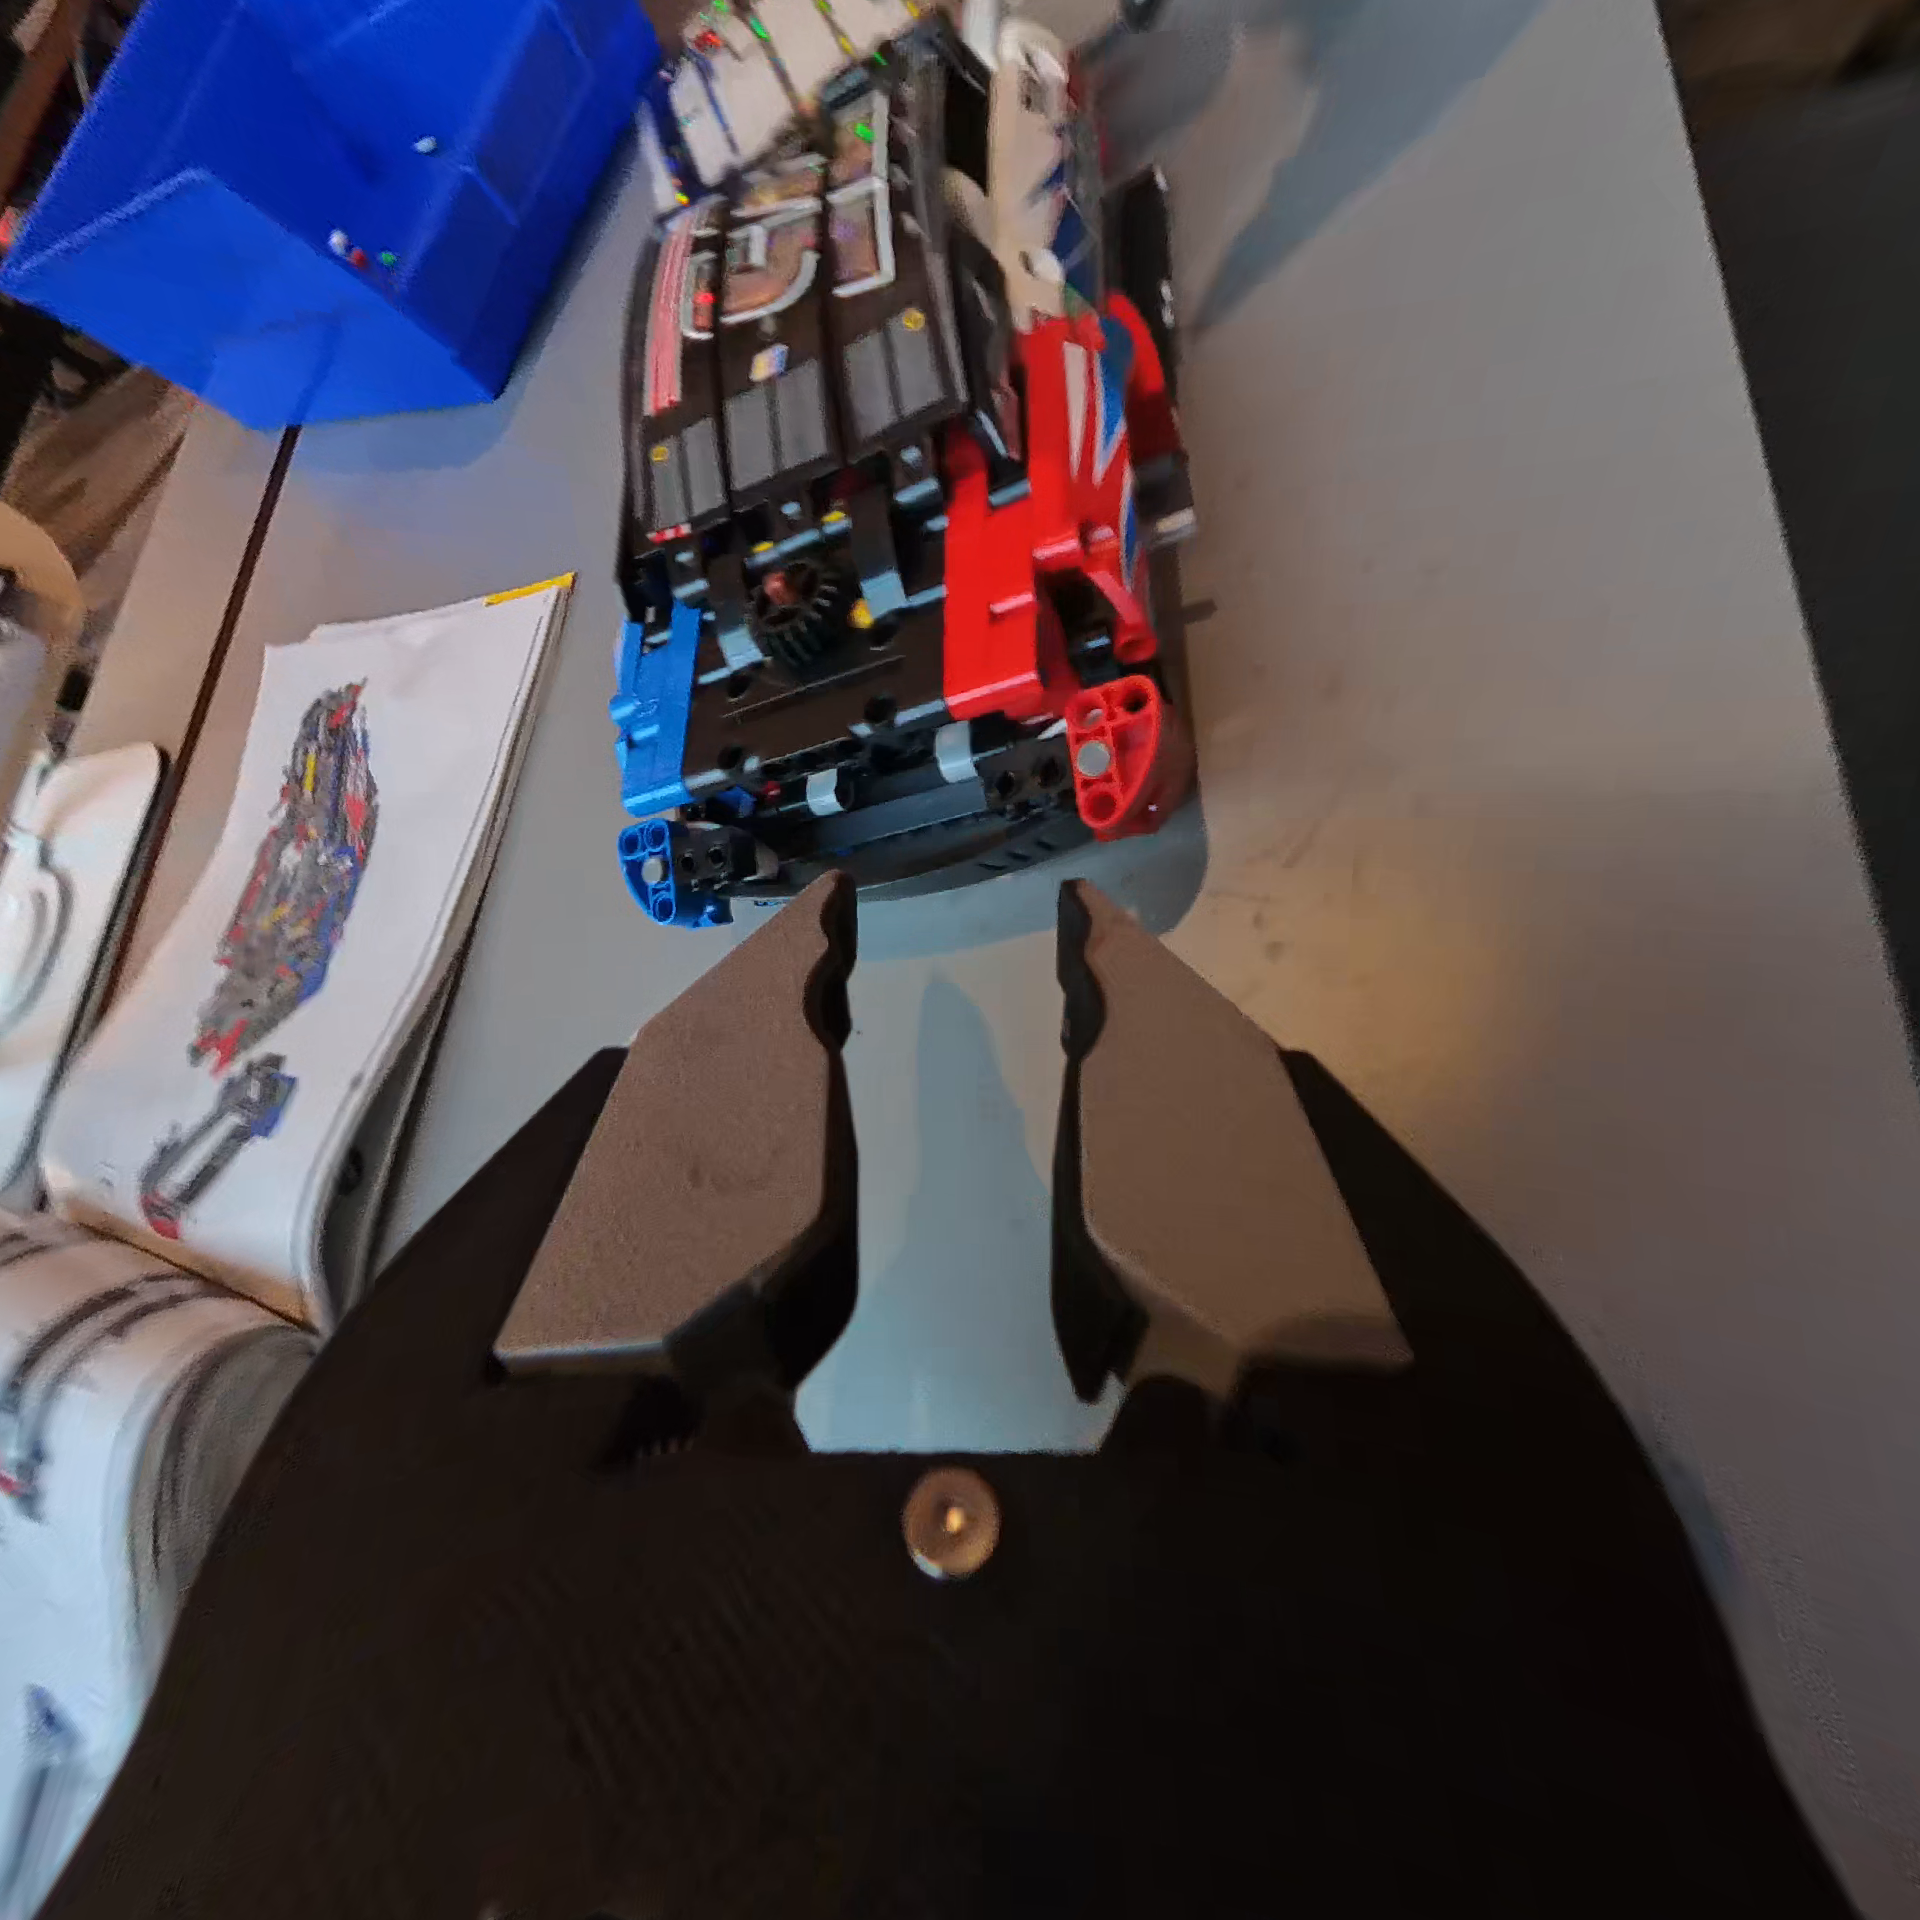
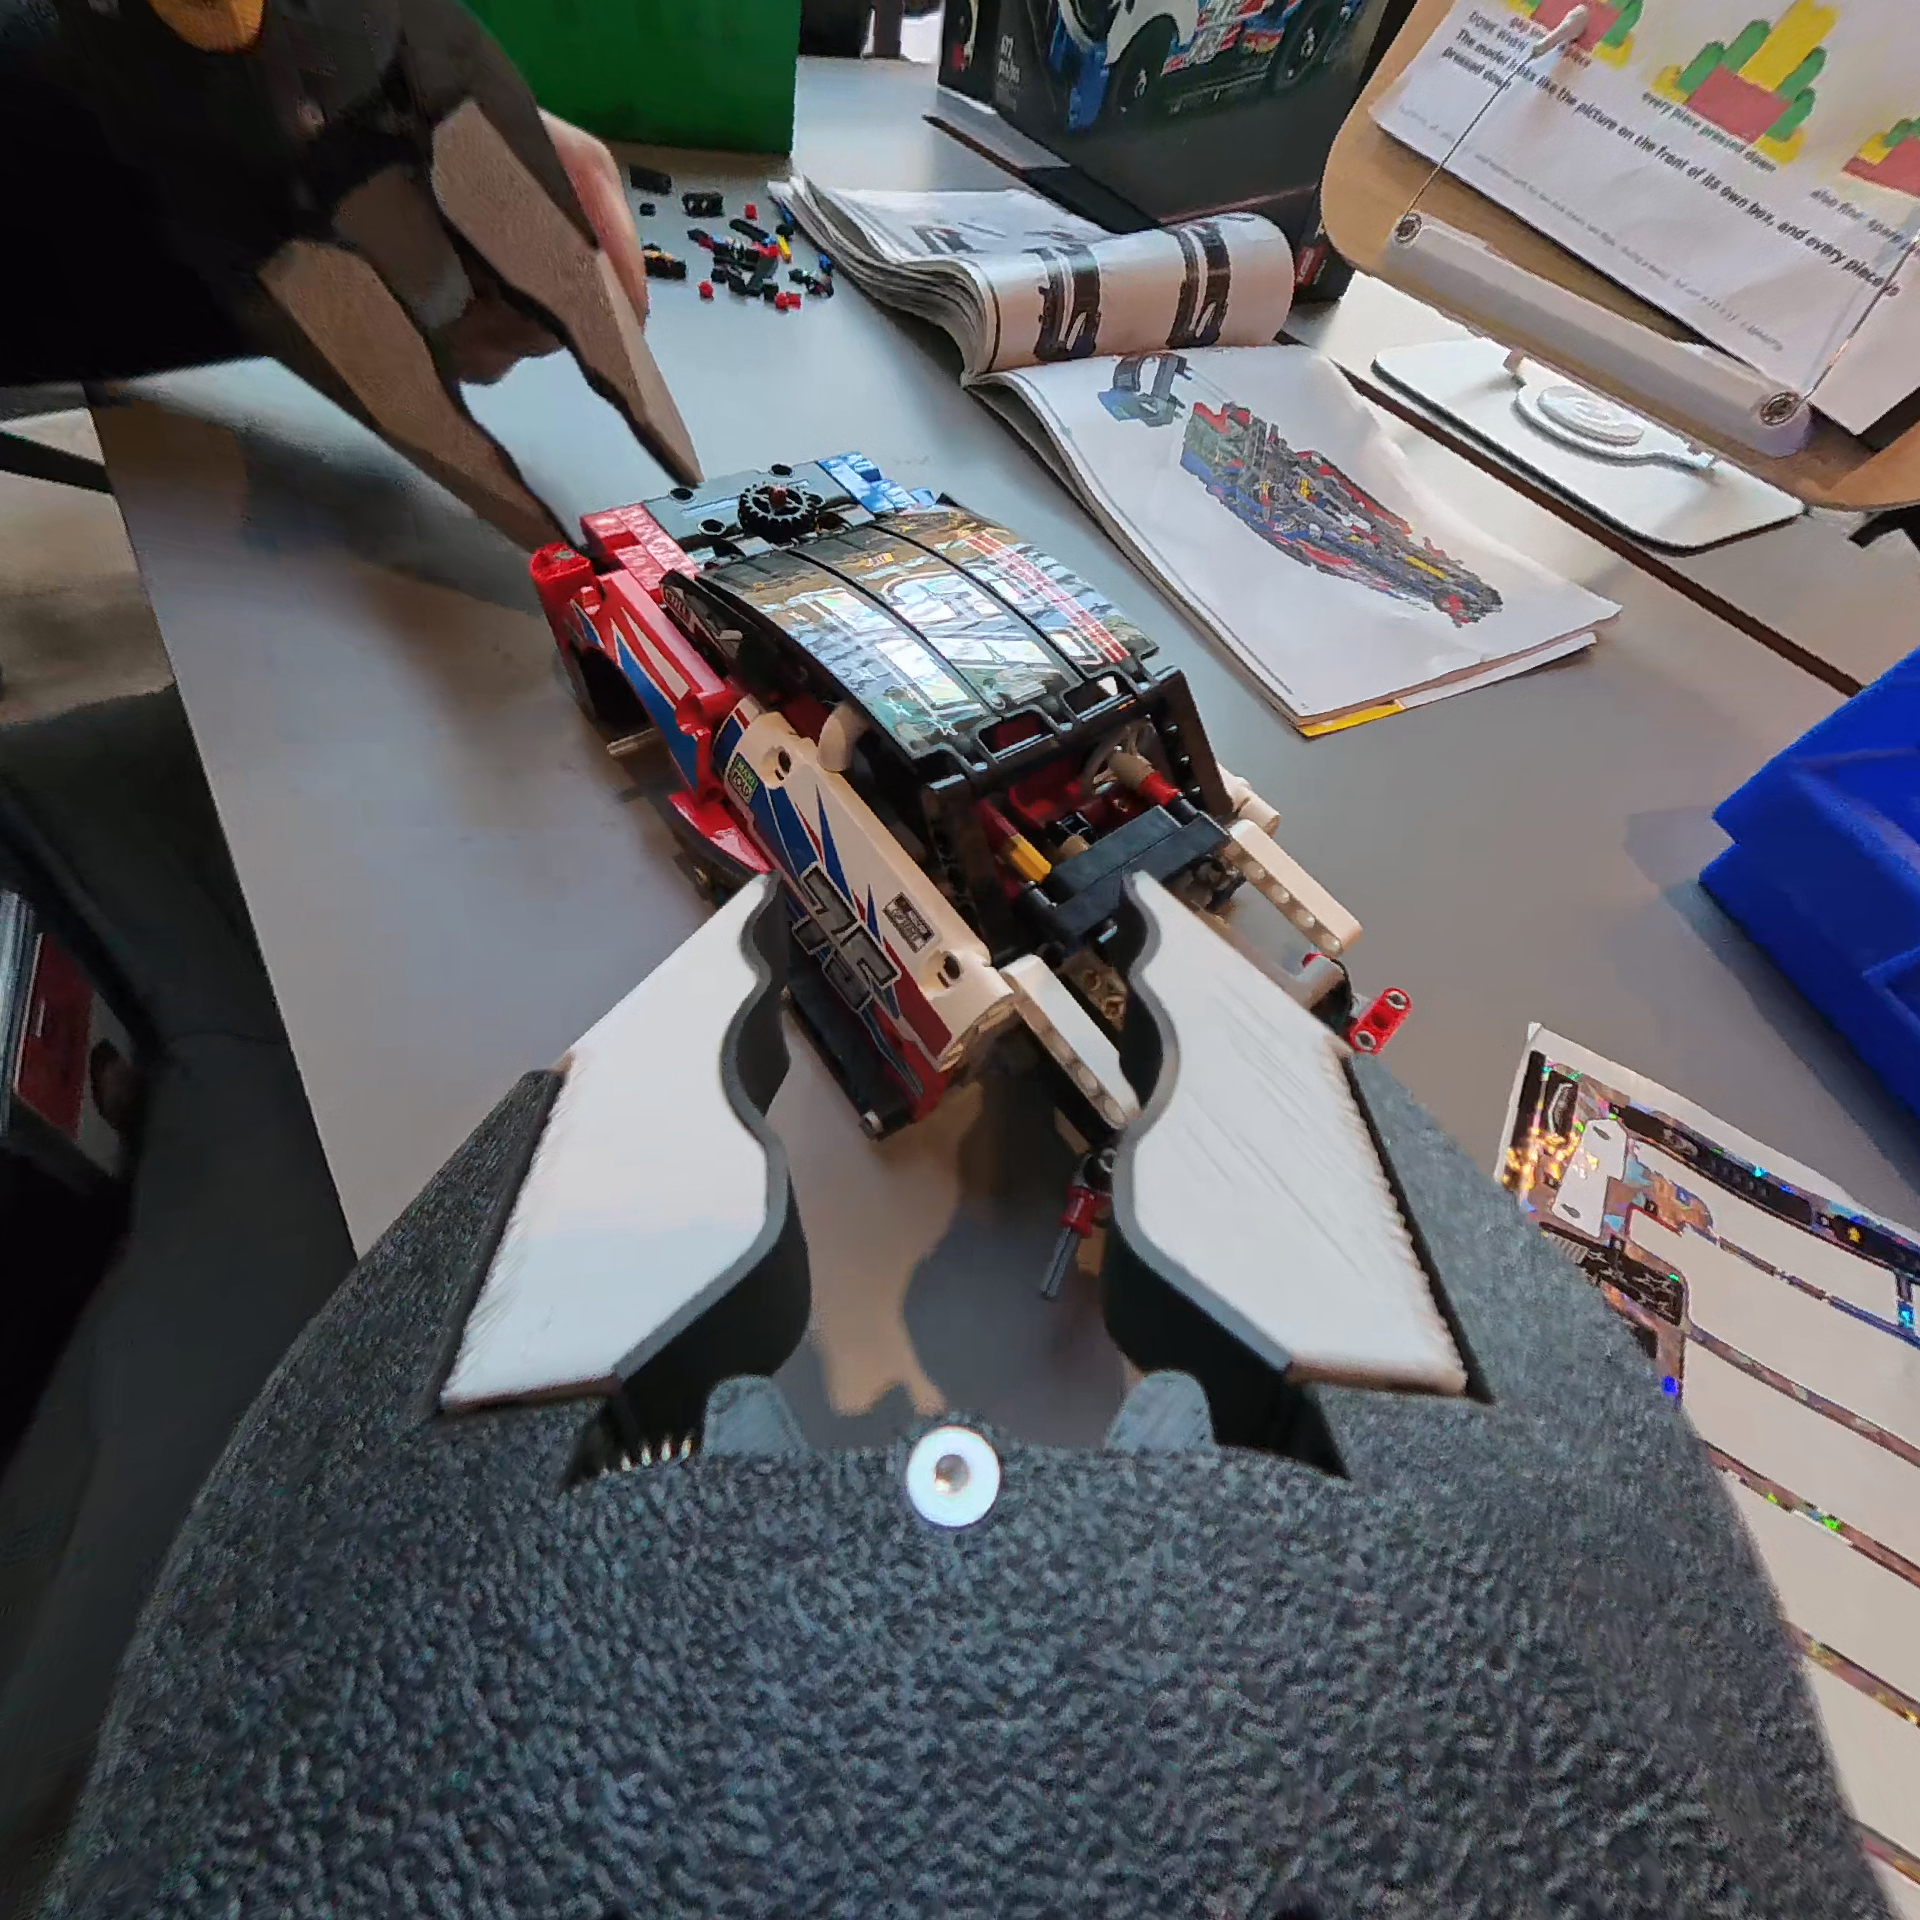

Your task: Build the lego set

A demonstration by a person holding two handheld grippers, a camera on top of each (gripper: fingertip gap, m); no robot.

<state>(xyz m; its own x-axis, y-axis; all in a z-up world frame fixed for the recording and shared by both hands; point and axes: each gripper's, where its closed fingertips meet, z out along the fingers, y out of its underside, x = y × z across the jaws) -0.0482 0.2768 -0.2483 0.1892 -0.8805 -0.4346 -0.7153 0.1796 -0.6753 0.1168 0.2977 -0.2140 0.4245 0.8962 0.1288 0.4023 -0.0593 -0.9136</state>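
Leftmost, the instruction booklet lies partly cropped; beside it the lego car sits mid-table, its far end blurred. Left gripper and right gripper gape empty at opposite ends, wheels unseen.

A pale grey tabletop fills the scene, with a warm patch of light on it. A green panel stands behind its far end, and a dark floor lies past one long edge.
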